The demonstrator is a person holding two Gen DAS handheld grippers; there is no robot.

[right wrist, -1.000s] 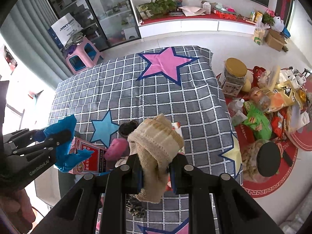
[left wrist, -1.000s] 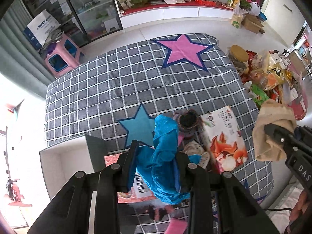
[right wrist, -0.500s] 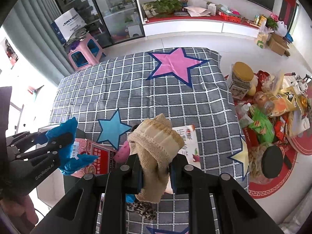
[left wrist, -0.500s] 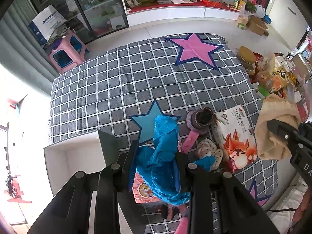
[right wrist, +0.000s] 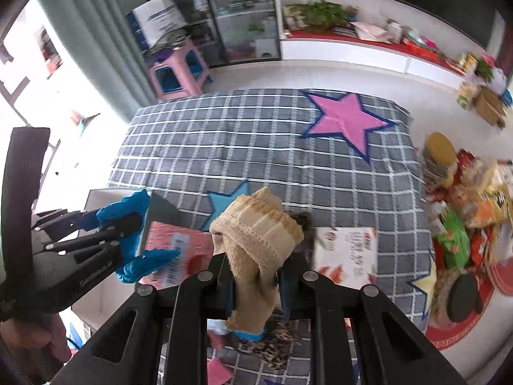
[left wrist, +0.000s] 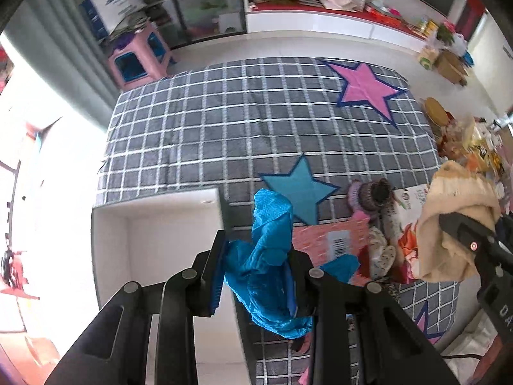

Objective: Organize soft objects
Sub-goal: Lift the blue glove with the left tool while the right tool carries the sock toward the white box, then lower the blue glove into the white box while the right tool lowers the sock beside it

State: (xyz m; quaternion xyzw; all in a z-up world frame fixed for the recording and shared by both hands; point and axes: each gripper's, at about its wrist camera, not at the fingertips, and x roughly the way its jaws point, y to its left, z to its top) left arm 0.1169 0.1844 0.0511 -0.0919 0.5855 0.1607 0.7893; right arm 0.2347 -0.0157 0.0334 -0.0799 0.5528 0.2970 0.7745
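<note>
Over the open white box (left wrist: 154, 221), the left gripper (left wrist: 256, 272) clamps a crinkled blue cloth (left wrist: 269, 256) whose loose folds could snag its jaws, while the right gripper (right wrist: 256, 285), clenched on a tan knitted sock (right wrist: 256, 240), might lose that drooping bundle onto the clutter.

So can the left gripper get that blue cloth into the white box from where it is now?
Probably yes. The left gripper holds the blue cloth just beside the white box, whose open top shows nothing covering it.
</note>
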